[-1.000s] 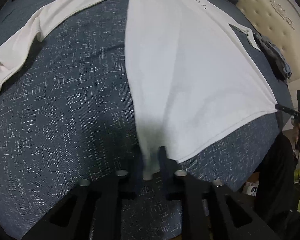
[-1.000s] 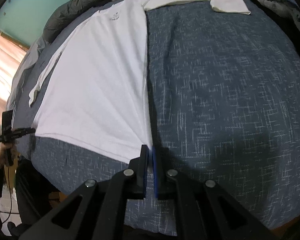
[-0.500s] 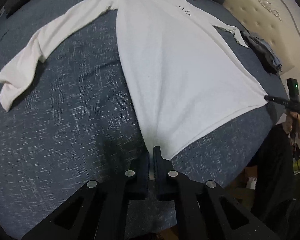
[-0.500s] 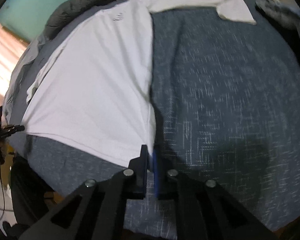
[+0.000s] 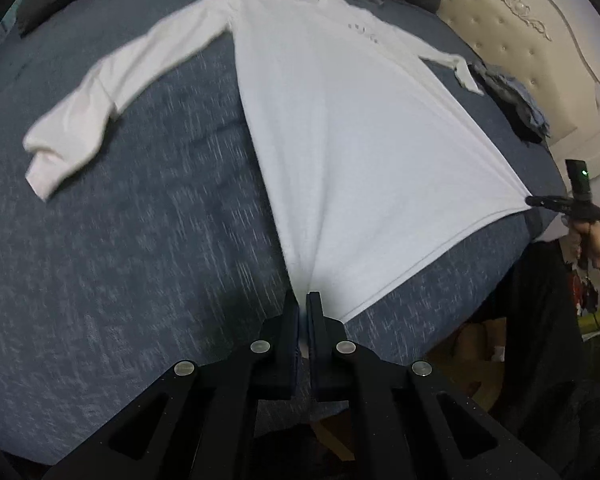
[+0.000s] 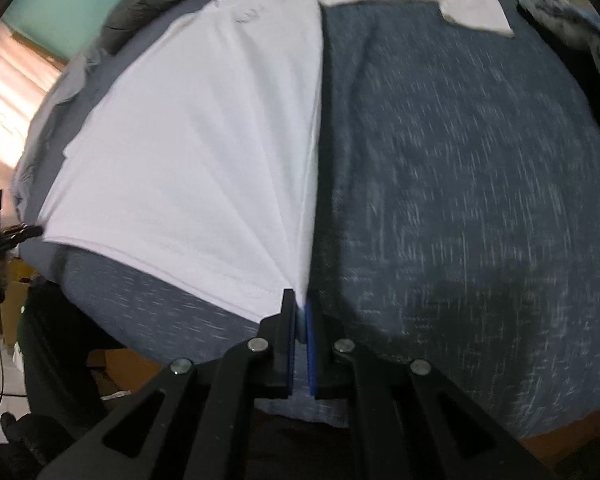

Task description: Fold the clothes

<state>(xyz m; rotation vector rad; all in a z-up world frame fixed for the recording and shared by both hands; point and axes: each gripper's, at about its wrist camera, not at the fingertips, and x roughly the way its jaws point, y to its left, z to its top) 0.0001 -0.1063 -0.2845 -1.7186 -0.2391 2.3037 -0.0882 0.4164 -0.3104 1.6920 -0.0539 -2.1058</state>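
Here a white long-sleeved shirt (image 5: 360,152) of soft knit lies lengthwise on the flecked blue bedspread (image 5: 140,260), collar far, hem near; left gripper (image 5: 303,308) and right gripper (image 6: 298,304) each pinch a hem corner.

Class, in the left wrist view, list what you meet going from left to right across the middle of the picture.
Shirt cuff → bare blue bedspread → white shirt body → right gripper pinching the hem corner.
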